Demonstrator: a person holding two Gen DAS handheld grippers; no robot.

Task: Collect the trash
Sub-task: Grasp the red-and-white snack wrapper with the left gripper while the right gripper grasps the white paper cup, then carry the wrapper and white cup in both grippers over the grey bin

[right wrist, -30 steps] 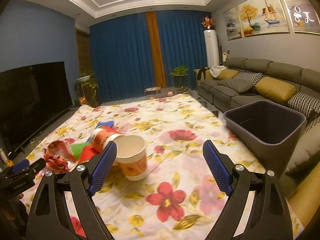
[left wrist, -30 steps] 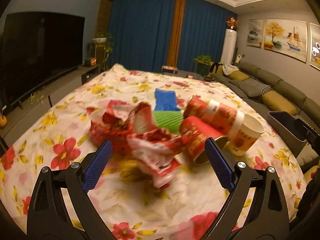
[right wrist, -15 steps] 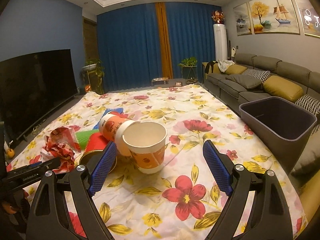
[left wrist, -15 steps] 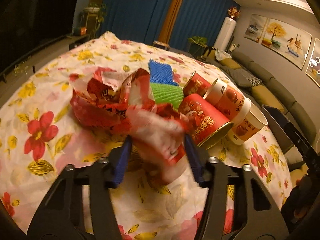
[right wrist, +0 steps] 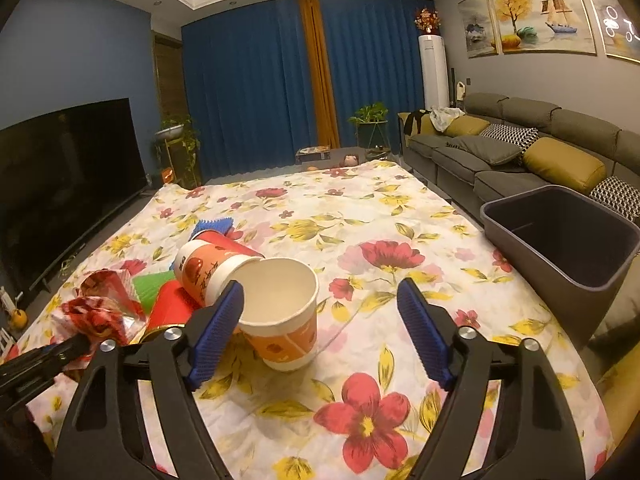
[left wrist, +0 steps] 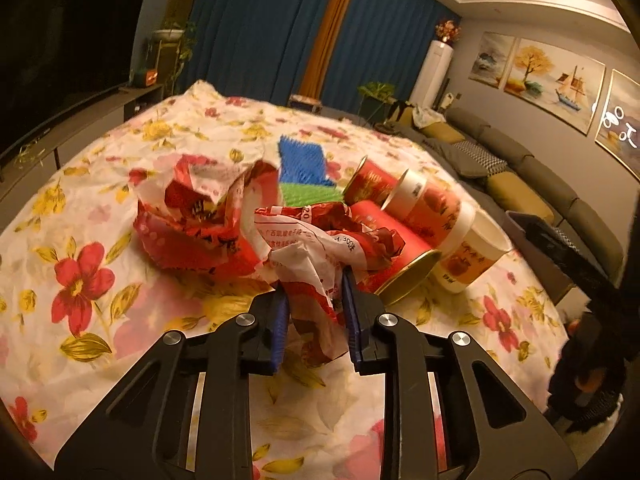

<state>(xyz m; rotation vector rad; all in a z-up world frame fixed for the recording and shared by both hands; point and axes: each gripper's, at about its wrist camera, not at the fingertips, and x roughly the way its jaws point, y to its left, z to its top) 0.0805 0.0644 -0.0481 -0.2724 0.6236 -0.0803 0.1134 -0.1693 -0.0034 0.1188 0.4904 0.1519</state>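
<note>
- A floral cloth (right wrist: 400,216) covers the wide surface, white with red and yellow flowers, and all the trash lies on its near-left part.
- A dark grey bin (right wrist: 560,256) stands at the right edge of the cloth, well apart from the trash, its mouth open upward.
- A larger crumpled red wrapper (left wrist: 192,216) lies left of the pile, with blue and green textured pads (left wrist: 304,172) beyond it.
- A red can (left wrist: 396,256) lies on its side, gold rim toward the near side; two paper cups lie tipped just beyond it.
- An upright paper cup (right wrist: 280,312) stands at the right end of the pile, its white mouth showing.
- The right gripper (right wrist: 320,320) stands wide, its jaws having just been closing a little; the left pad is at the cup's rim, the right pad well clear, nothing clamped.
- The left gripper (left wrist: 314,312) has just been closing and now pinches a crumpled red-and-white wrapper (left wrist: 316,252) between its blue pads, nearly together.
</note>
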